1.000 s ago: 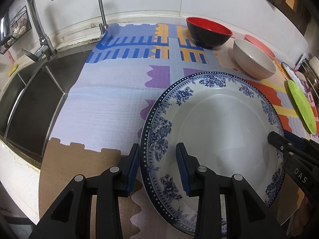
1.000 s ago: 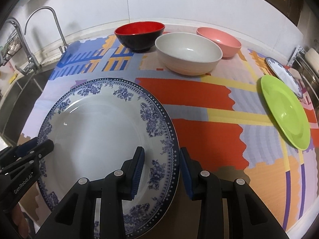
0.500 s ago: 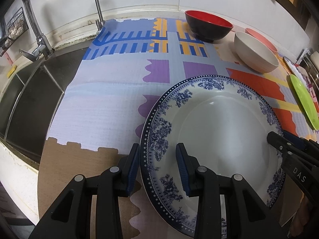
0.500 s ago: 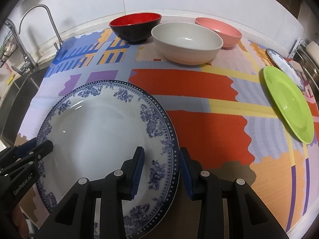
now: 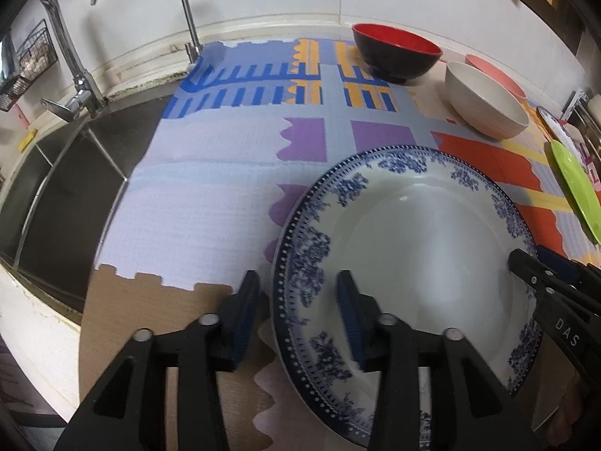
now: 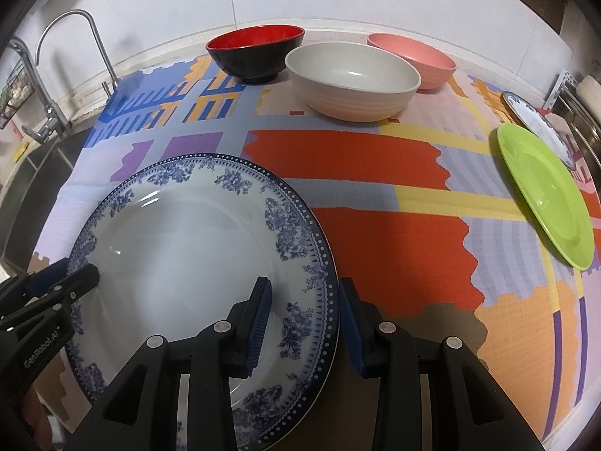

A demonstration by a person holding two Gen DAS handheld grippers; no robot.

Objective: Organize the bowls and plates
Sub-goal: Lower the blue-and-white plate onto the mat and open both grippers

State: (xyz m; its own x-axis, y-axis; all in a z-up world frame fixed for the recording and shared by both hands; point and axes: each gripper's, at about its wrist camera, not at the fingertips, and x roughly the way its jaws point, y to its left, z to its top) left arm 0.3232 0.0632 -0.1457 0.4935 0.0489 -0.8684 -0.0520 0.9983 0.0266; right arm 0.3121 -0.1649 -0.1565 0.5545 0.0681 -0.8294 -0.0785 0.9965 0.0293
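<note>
A large blue-and-white floral plate [image 5: 420, 248] [image 6: 195, 255] is held over the colourful mat by both grippers. My left gripper [image 5: 298, 315] straddles its left rim, jaws around the rim. My right gripper [image 6: 306, 315] straddles its right rim the same way. Each gripper also shows in the other's view, the right one [image 5: 541, 274] and the left one [image 6: 71, 282], on the plate's edge. A red-and-black bowl [image 6: 257, 52], a beige bowl [image 6: 353, 80] and a pink bowl [image 6: 417, 60] stand at the back. A green plate [image 6: 548, 195] and a small blue-patterned plate [image 6: 537, 124] lie at the right.
A steel sink [image 5: 64, 188] with two faucets [image 5: 71, 60] lies left of the mat. A wire basket [image 5: 26, 60] hangs on the wall. A dish rack [image 6: 578, 105] stands at the far right. Bare brown counter [image 5: 124, 312] shows at the front edge.
The plate and both grippers have drifted slightly back toward the front edge; the bowls appear a little farther away. The grip on the plate is the same.
</note>
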